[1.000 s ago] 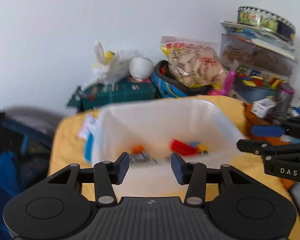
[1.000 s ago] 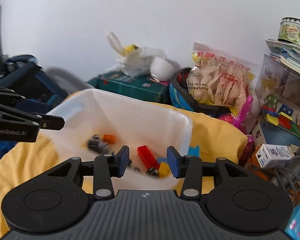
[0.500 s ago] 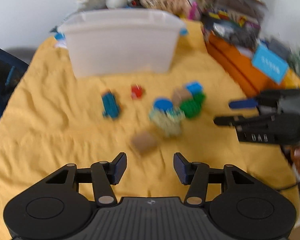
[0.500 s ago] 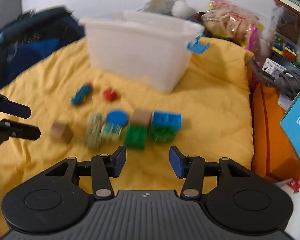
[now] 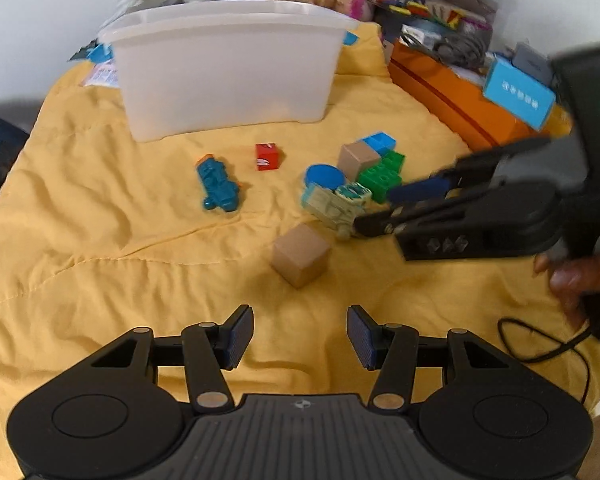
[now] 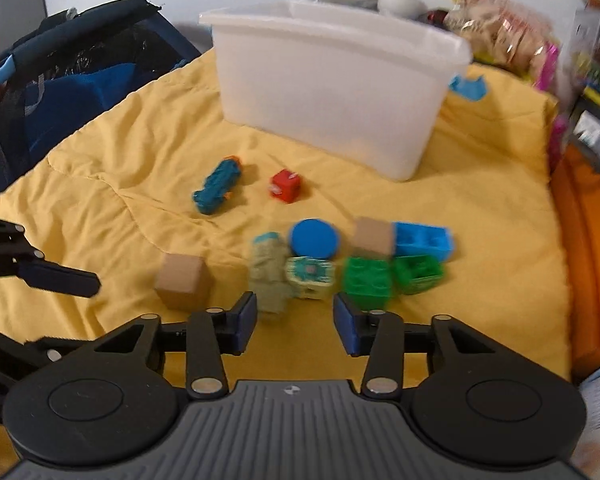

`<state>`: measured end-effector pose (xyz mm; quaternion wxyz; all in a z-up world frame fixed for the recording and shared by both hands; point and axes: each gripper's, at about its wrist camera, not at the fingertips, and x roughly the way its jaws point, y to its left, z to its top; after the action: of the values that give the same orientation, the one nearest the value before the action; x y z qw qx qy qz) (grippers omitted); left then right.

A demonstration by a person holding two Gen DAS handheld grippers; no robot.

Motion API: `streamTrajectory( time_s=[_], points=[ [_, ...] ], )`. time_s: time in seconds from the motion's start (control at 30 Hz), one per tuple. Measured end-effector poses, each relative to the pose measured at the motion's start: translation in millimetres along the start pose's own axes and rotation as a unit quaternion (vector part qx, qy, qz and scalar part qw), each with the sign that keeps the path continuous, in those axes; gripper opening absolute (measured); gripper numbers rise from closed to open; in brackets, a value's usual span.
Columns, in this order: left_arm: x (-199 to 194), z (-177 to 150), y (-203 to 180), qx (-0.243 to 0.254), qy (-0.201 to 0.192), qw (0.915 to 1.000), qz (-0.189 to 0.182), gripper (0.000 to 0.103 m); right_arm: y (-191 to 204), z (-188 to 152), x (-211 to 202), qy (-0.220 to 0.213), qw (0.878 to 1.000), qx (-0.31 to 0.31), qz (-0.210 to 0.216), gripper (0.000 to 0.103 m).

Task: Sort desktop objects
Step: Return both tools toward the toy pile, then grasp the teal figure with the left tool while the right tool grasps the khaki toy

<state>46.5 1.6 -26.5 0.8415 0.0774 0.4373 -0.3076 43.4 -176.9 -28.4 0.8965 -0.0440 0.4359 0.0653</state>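
On the yellow cloth (image 5: pixel 100 240) lie a teal toy car (image 5: pixel 218 186), a red cube (image 5: pixel 266 157), a tan cube (image 5: pixel 300 256) and a pile: blue disc (image 5: pixel 324 176), pale green piece (image 5: pixel 332 206), green bricks (image 5: pixel 382 174), blue brick (image 5: pixel 378 142). Behind them stands the white bin (image 5: pixel 228 68). My left gripper (image 5: pixel 300 334) is open and empty, just short of the tan cube. My right gripper (image 6: pixel 296 322) hovers at the pale green piece (image 6: pixel 268 276), its jaws closing. The pads touch nothing.
An orange box (image 5: pixel 452 96) with a light blue carton (image 5: pixel 518 94) borders the cloth on the right. A dark blue bag (image 6: pixel 80 76) sits off the left edge. Snack bags and toy boxes crowd behind the bin. A black cable (image 5: pixel 540 344) trails by the person's hand (image 5: pixel 580 276).
Both grippers came down from over the bin to low above the cloth. The right one has closed in on the pile and its jaws have narrowed.
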Motion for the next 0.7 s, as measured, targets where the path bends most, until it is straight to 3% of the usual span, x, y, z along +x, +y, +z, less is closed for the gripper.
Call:
streamTrajectory(
  time_s=[0.17, 0.23, 0.43, 0.7],
  points=[
    [1.7, 7.3, 20.3, -0.013, -0.008, 0.9999, -0.006, 0.056, 11.2, 1.1, 20.1, 0.02, 1.0, 0.004, -0.008, 0.034],
    [4.3, 13.7, 27.0, -0.015, -0.011, 0.9998, -0.004, 0.056, 15.6, 2.0, 23.3, 0.024, 1.0, -0.004, -0.009, 0.021],
    [21.4, 48.6, 44.1, -0.016, -0.027, 0.9995, 0.001, 0.059, 17.4, -16.3, 1.5, 0.034, 0.999, -0.008, -0.021, 0.021],
    [75.9, 89.9, 59.4, -0.074, -0.013, 0.9972, 0.004, 0.059, 9.3, -56.6, -27.0, 0.055, 0.997, 0.034, -0.029, 0.023]
  ],
)
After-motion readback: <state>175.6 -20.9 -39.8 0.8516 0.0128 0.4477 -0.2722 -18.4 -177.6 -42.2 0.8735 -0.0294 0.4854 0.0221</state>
